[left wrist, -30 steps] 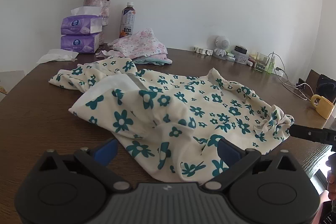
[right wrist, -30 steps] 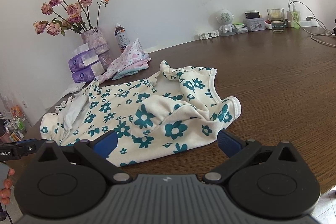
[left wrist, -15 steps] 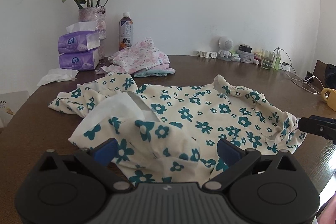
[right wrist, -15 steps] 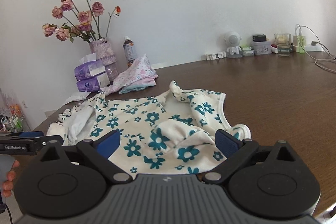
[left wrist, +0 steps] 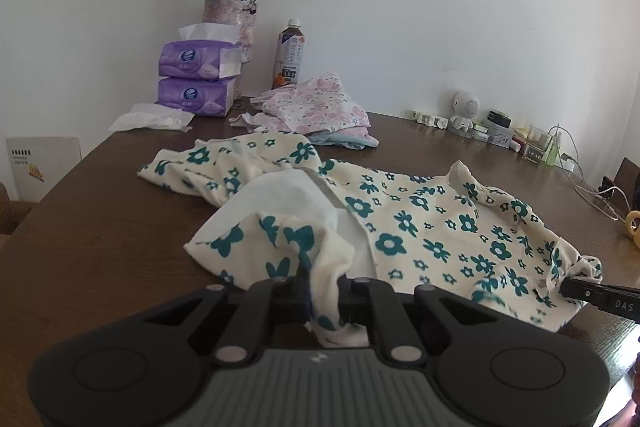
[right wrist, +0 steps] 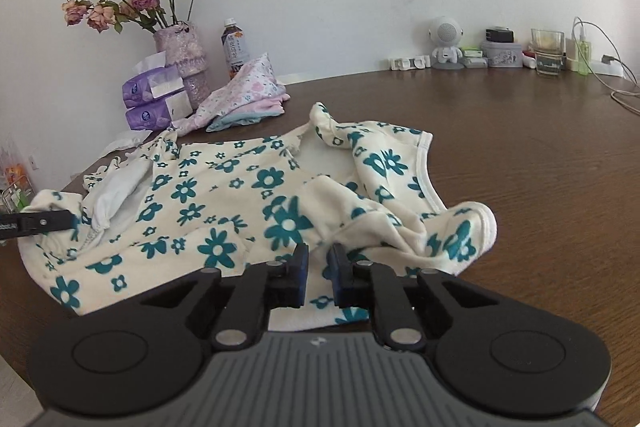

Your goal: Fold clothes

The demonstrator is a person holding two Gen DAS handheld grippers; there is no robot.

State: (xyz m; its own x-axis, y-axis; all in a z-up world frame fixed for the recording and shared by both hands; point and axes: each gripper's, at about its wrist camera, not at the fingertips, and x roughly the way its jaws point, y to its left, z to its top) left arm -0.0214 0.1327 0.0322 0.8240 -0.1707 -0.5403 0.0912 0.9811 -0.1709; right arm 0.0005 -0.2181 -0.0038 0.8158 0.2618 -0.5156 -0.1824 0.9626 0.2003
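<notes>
dark brown wood-grain table (right wrist: 540, 163), round-edged, set against a plain white wall (left wrist: 440, 7). on it, spread near my edge: one cream garment with teal flowers (left wrist: 420, 223), rumpled, part turned to show its white inside. my left gripper (left wrist: 324, 301) has its fingers pressed together on a bunched fold of that garment at the near edge; my right gripper (right wrist: 318, 267) has its fingers drawn close on the hem at the opposite end, cloth caught between the pads. far side of the table, by the wall: a vase of dried pink roses (left wrist: 230, 15), two stacked purple tissue packs (left wrist: 198, 79) just beside it, a loose white tissue (left wrist: 152, 117), a drinks bottle (left wrist: 289, 55), a folded pile of pink-print clothes (left wrist: 316, 109). along the wall to the right: a small white robot figure (right wrist: 445, 43), a tin (right wrist: 502, 54), a glass (right wrist: 547, 53), a pale green bottle (right wrist: 583, 55) and trailing white cables (right wrist: 612, 75).
</notes>
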